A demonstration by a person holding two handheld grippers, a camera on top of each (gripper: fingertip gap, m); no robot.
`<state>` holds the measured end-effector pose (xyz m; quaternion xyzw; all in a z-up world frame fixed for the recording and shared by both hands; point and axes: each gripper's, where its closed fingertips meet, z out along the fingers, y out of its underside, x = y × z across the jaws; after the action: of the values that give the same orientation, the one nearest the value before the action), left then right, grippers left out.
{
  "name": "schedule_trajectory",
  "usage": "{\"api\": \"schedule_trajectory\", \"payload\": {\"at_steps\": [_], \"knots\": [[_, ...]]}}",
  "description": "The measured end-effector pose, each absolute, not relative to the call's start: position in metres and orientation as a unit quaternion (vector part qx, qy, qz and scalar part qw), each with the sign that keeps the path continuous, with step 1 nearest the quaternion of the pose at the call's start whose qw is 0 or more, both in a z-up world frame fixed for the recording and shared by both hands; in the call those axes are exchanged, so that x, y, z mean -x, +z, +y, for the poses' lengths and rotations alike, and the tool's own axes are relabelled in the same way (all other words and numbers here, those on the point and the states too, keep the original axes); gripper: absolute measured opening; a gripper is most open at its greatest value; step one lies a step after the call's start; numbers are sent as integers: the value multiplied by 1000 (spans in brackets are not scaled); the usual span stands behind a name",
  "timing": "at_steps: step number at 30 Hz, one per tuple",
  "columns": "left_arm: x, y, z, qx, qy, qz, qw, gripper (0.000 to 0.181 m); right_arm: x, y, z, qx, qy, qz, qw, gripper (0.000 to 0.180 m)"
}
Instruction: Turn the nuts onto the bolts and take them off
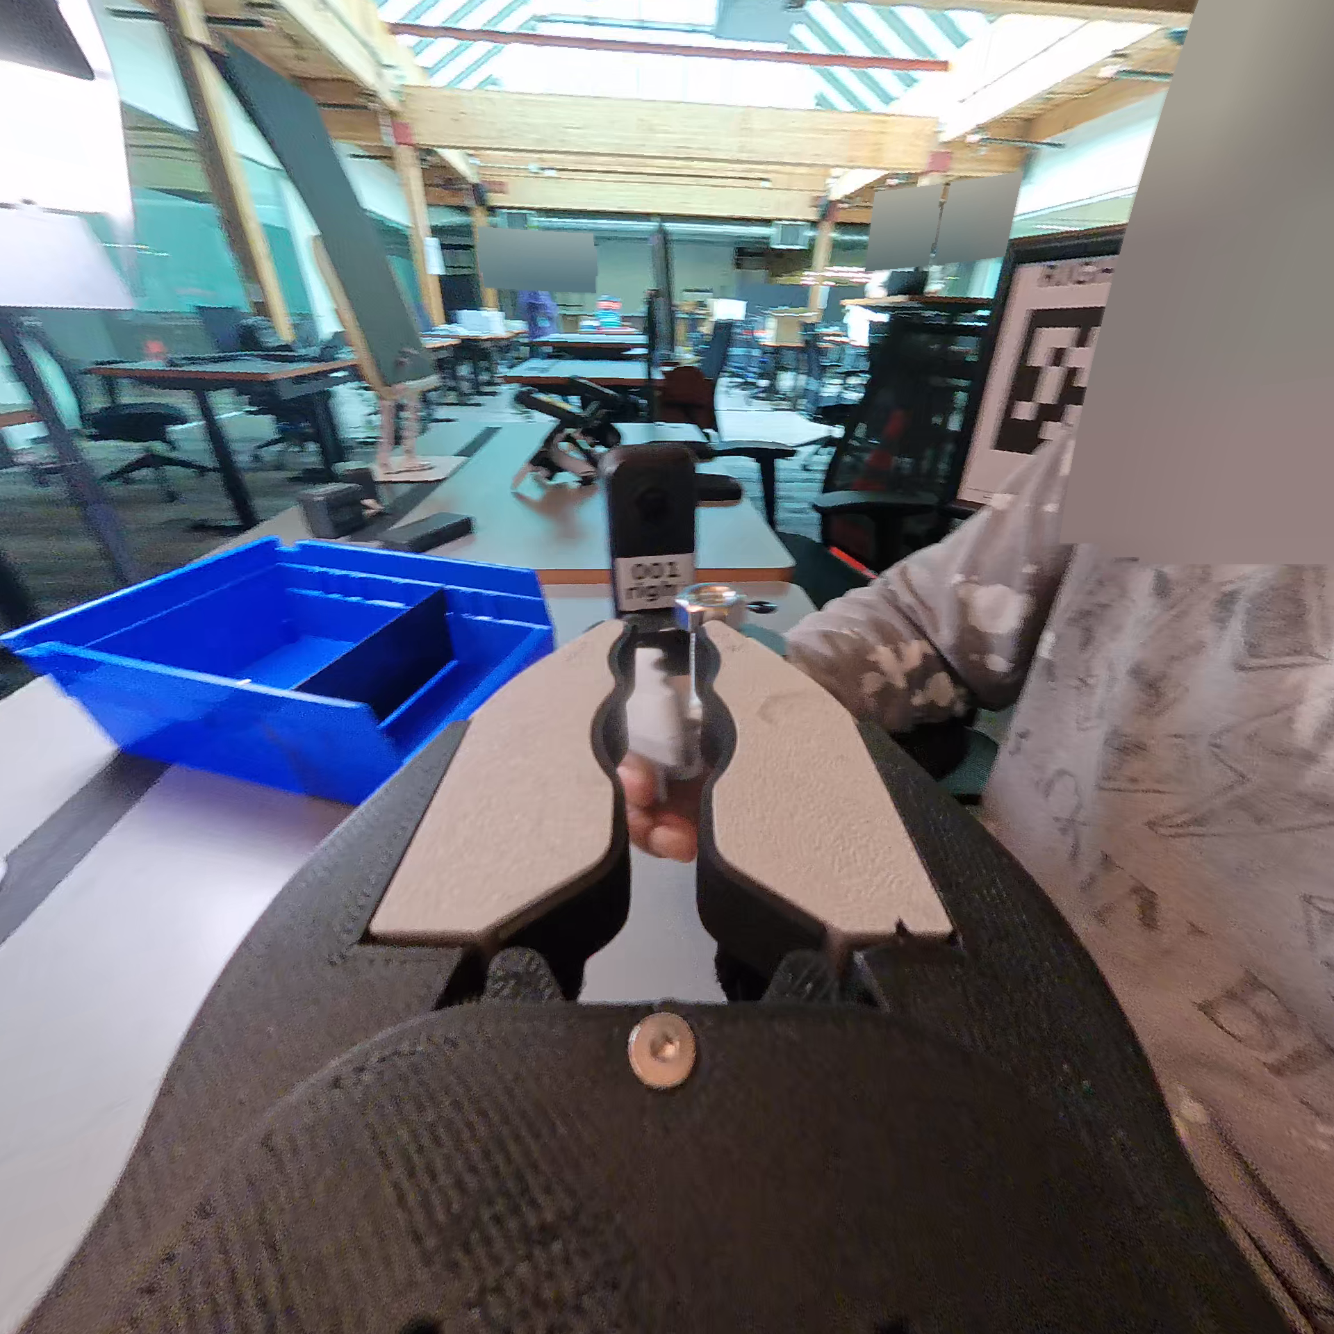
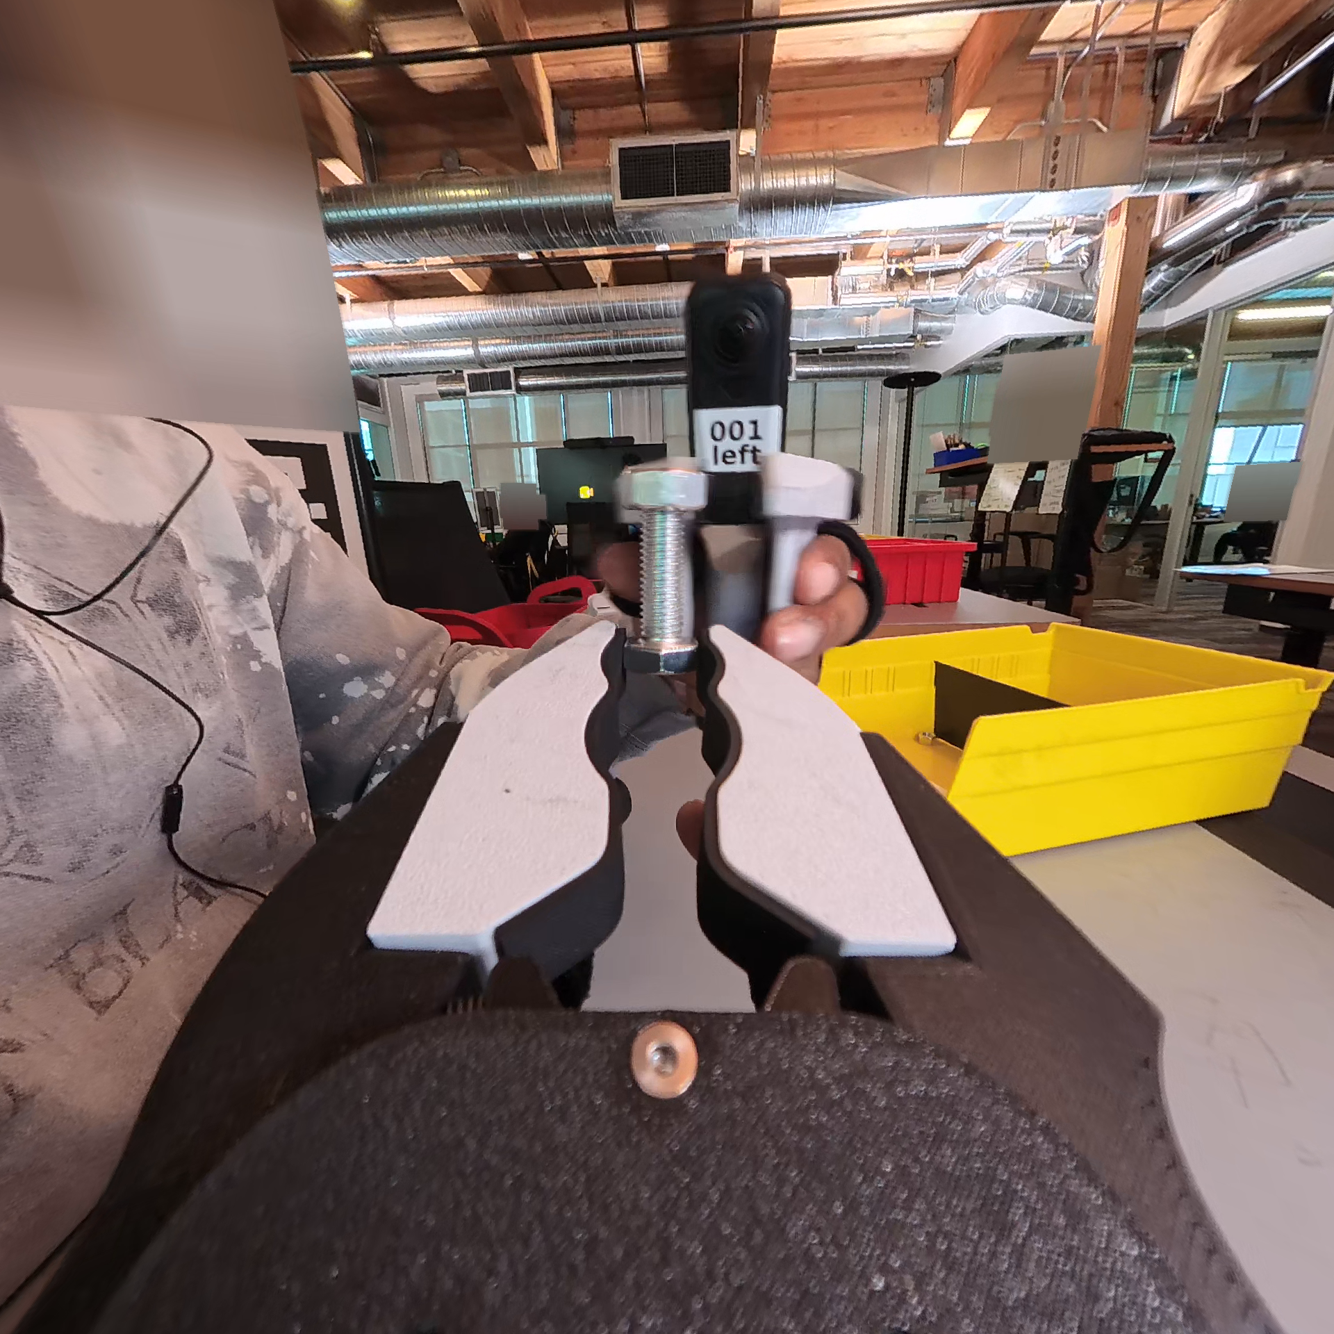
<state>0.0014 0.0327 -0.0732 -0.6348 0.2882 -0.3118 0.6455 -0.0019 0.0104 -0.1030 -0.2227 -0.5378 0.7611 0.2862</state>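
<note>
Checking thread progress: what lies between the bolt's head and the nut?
Only bare threaded shank: the nut, held by the right gripper, sits at the bolt's far end from the head. The right wrist view shows this.

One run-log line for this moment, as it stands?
right gripper: shut on nut | bolt: upright, head up, nut at lower end | left gripper: opposite, grip unclear

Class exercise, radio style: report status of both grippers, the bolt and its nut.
Right gripper shut on nut at bolt's lower end. Left gripper clamps the bolt head, bolt upright. Nothing blocking; yellow bin, blue bin aside.
</note>
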Motion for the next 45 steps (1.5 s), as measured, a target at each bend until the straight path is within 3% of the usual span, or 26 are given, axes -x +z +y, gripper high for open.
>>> {"api": "schedule_trajectory", "payload": {"at_steps": [12, 16, 25, 29, 39, 45], "knots": [[-2, -74, 34, 634, -326, 280, 643, 23, 11, -107, 18, 251, 742, -537, 312, 18], [23, -84, 53, 676, -246, 235, 653, 11, 4, -98, 17, 231, 759, -527, 305, 18], [6, -75, 45, 650, -311, 240, 650, 25, 21, -108, 36, 292, 726, -517, 347, 18], [18, -91, 61, 686, -252, 216, 647, 13, 19, -103, 35, 282, 723, -516, 362, 18], [13, -77, 51, 651, -312, 214, 658, 23, 26, -108, 47, 315, 705, -506, 385, 18], [22, -81, 61, 668, -287, 184, 662, 16, 27, -108, 45, 317, 699, -505, 393, 18]]}}
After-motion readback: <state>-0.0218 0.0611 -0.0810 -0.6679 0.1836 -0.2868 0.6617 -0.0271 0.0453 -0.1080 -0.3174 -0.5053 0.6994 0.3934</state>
